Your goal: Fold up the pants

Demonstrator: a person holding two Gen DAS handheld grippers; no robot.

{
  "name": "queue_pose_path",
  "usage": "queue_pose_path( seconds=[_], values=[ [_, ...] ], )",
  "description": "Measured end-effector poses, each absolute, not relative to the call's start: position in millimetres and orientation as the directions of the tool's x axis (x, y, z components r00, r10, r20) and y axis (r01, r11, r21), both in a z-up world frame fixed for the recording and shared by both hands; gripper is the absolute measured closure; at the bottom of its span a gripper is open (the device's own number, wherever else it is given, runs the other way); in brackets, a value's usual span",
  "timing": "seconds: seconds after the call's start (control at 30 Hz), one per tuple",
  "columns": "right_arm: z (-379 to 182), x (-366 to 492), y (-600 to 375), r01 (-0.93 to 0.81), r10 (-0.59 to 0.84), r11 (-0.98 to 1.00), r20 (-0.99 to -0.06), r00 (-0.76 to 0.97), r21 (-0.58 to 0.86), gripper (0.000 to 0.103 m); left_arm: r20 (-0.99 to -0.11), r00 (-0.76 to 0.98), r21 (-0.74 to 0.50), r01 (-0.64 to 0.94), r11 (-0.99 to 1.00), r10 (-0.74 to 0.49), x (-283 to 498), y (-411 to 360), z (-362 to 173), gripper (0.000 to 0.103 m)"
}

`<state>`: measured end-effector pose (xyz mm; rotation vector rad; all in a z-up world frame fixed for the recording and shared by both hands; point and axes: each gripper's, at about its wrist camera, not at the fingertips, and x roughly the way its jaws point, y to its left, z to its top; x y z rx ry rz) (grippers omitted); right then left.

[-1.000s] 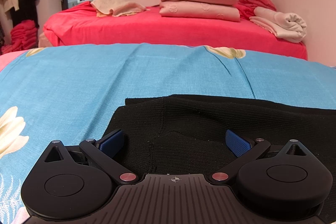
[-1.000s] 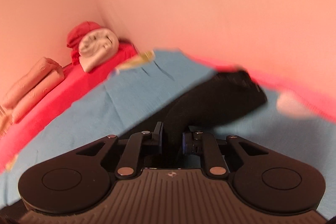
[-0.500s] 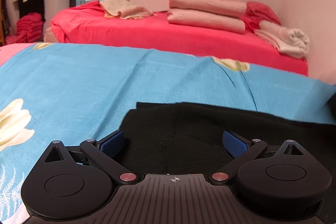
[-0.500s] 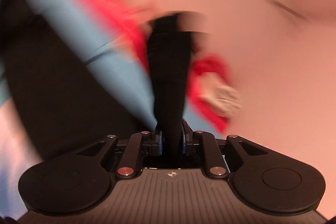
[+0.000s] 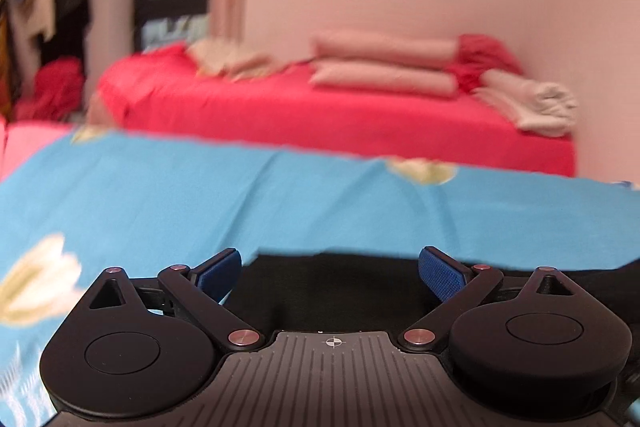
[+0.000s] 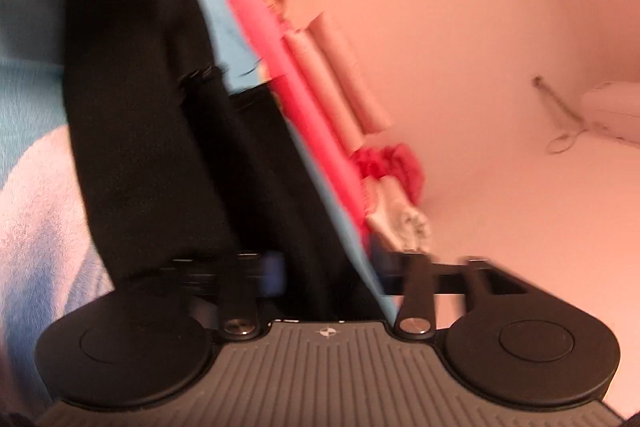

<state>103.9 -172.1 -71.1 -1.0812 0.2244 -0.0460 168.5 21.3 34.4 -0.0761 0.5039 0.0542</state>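
With the blue floral sheet point(image 5: 160, 203) spread wide across the bed, the black pants point(image 6: 152, 115) lie flat on it, long axis running away from my right claw point(image 6: 328, 275) toward the far end in the rolled right view. Right jaws are opening; cloth sits between them, pads no longer pressing, so the folded-over leg is being let go. My left claw point(image 5: 330, 269) hovers just above the pants' near edge point(image 5: 328, 267), jaws apart, nothing in them. Judgement: right is nearer the fold, left nearer the free edge.
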Motion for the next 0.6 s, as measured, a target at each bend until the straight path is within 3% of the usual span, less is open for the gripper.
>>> queue_pose_path(
  seconds=[0.13, 0.27, 0.43, 0.6],
  values=[
    [-54.5, 84.2, -187.2, -0.079, -0.116, 0.538, -0.166, 0.979, -0.839, 0.021, -0.456, 0.888, -0.058, 0.034, 0.998, -0.057, 174.7, -29.5, 54.4, 0.000],
    [-41.4, 61.1, -212.7, -0.074, -0.122, 0.610, -0.186, 0.975, -0.789, 0.021, -0.517, 0.846, -0.021, 0.139, 0.990, -0.129, 189.8, -89.3, 37.9, 0.000],
    [-30.3, 66.9, -270.3, 0.018, -0.255, 0.640, -0.190, 0.948, -0.768, 0.020, -0.576, 0.815, 0.117, 0.166, 0.979, -0.069, 192.7, -117.7, -13.7, 0.000],
    [-43.1, 111.1, -319.5, 0.071, -0.368, 0.677, -0.253, 0.895, -0.733, 0.032, -0.577, 0.808, -0.013, 0.137, 0.991, -0.119, 192.8, -93.8, -21.9, 0.000]
  ],
)
